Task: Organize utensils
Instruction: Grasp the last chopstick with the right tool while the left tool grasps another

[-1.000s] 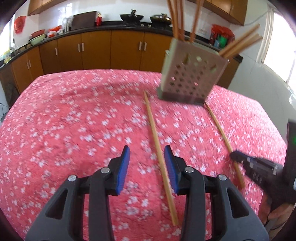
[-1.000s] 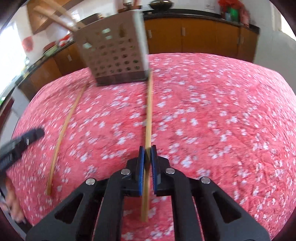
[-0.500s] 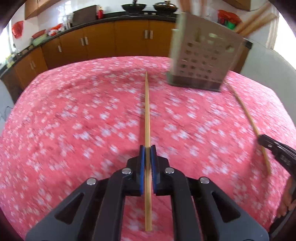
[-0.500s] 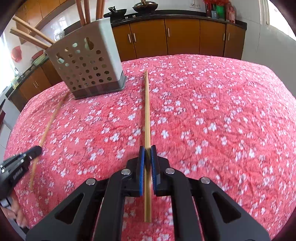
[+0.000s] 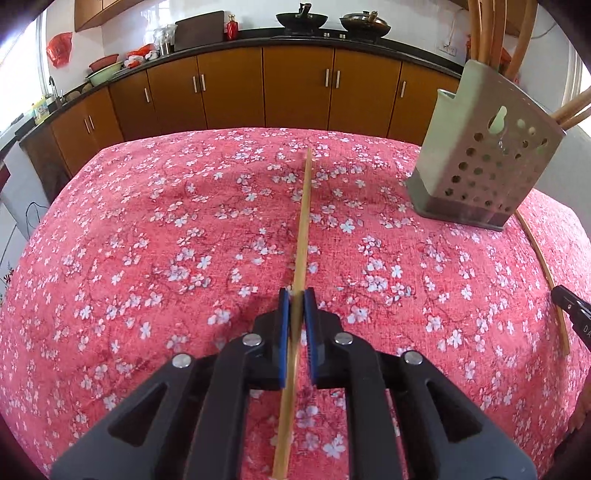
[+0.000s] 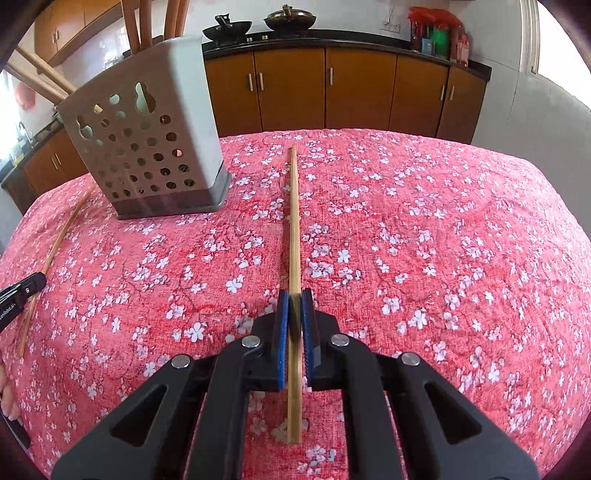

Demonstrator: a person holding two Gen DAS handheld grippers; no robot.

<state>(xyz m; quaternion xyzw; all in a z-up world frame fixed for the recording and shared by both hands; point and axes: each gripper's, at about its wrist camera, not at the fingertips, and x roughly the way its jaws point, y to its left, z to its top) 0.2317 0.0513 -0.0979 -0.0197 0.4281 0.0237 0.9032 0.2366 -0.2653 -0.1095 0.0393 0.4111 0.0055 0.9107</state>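
Note:
My left gripper (image 5: pixel 296 295) is shut on a wooden chopstick (image 5: pixel 303 229) that points ahead over the red floral tablecloth (image 5: pixel 147 240). My right gripper (image 6: pixel 295 297) is shut on a second chopstick (image 6: pixel 293 221), also pointing ahead. A grey perforated utensil holder (image 5: pixel 484 162) with several chopsticks standing in it sits on the table, to the right in the left wrist view and to the left in the right wrist view (image 6: pixel 147 147). Each view shows the other gripper's tip with its chopstick (image 5: pixel 543 273) (image 6: pixel 51 254) at the frame edge.
Brown kitchen cabinets (image 5: pixel 295 92) and a dark counter with woks (image 5: pixel 301 16) stand behind the table. The table's far edge (image 6: pixel 369 131) lies just past the chopstick tips. A window is at the far right.
My left gripper closed on its chopstick, which lay on the cloth a second ago, and turned left of the holder. My right gripper kept its chopstick and shifted right of the holder.

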